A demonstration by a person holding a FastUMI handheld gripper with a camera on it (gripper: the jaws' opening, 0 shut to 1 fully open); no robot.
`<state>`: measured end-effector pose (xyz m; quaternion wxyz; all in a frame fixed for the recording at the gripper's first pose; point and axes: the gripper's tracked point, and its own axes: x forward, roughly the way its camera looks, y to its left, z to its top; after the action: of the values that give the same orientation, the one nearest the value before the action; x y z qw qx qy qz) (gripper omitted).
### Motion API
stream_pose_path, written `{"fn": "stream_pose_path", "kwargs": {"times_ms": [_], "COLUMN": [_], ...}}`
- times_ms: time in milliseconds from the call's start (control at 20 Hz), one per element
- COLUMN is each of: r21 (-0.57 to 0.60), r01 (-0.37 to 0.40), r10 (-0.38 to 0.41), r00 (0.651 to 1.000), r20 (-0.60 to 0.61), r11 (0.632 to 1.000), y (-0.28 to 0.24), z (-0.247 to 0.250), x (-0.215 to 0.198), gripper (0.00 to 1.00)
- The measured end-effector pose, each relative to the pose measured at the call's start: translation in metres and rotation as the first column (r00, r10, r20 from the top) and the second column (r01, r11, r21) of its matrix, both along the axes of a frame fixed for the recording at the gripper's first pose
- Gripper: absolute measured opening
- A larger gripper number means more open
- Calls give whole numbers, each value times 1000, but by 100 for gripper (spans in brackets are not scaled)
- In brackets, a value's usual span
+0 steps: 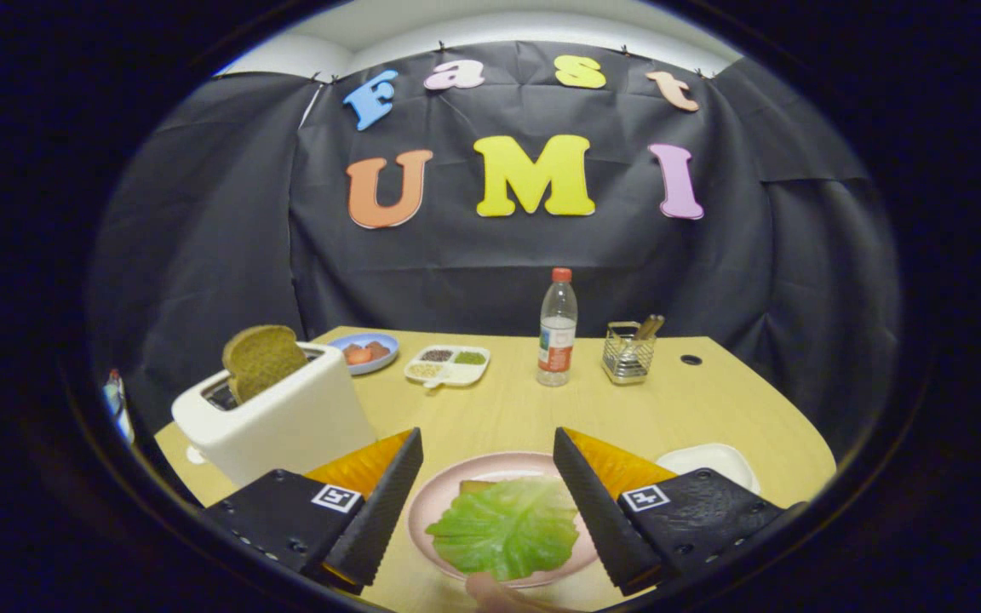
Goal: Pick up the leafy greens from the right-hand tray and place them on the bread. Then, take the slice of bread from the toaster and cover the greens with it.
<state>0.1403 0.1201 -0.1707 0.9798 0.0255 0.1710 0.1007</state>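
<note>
A green leaf (507, 528) lies on a slice of bread (475, 487), of which only a corner peeks out, on a pink plate (456, 489). My gripper (488, 443) hovers above the plate, open, its two fingers (388, 502) standing either side of the leaf without touching it. A brown slice of bread (261, 359) sticks up from the white toaster (278, 417), just left of the left finger. A white tray (709, 460) sits beyond the right finger.
At the back of the wooden table (507, 409) stand a water bottle (557, 328), a wire holder with sticks (629, 349), a white divided dish of seeds (448, 364) and a blue plate of food (364, 351). A fingertip (490, 592) shows at the near plate rim.
</note>
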Motion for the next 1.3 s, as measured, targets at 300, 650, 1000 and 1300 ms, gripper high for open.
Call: {"fn": "stream_pose_path", "kwargs": {"times_ms": [300,650,1000,1300], "r21": [-38,-55,-64,-148], "r01": [-75,-146,-79,-5], "r10": [78,148,75,-19], "r00": [995,988,995,987], "r20": [68,47,-64,-160], "r11": [996,988,995,989], "y": [65,165,209,212], "z": [66,80,42,26], "x": [-3,4,26,44], "gripper": [95,95,95,74]}}
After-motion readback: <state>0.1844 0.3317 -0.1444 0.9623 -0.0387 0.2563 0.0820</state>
